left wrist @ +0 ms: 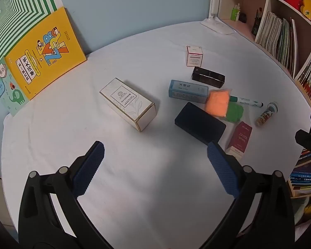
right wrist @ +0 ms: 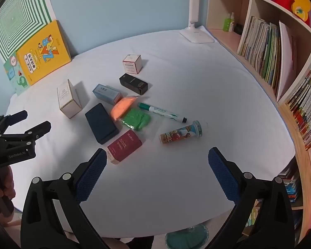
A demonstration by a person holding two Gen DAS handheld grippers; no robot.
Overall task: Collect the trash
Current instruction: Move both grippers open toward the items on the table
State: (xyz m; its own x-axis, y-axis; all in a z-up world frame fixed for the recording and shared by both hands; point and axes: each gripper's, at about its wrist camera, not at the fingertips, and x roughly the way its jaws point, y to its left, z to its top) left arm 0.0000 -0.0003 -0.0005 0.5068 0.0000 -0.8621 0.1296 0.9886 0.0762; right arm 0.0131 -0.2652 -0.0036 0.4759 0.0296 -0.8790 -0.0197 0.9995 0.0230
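Note:
Small items lie scattered on a white-covered table (left wrist: 134, 176). Among them are a cream box (left wrist: 128, 103), a dark flat case (left wrist: 200, 122), a light blue box (left wrist: 187, 91), a black box (left wrist: 208, 76), a white cube box (left wrist: 194, 55), an orange packet (left wrist: 217, 102), a green packet (left wrist: 235, 112), a green marker (left wrist: 247, 101), a maroon box (left wrist: 239, 139) and a printed tube (left wrist: 266, 114). My left gripper (left wrist: 155, 151) hovers open over bare cloth in front of them. My right gripper (right wrist: 157, 155) is open, nothing between its fingers, with the maroon box (right wrist: 124, 146) beside its left fingertip.
Picture books (left wrist: 45, 51) lean on the blue wall at the left. A white desk lamp (right wrist: 197, 34) stands at the back. Shelves full of books (right wrist: 265, 56) line the right side. A teal bin (right wrist: 186, 235) sits below the table's near edge. A hand (right wrist: 0, 186) holds the left gripper.

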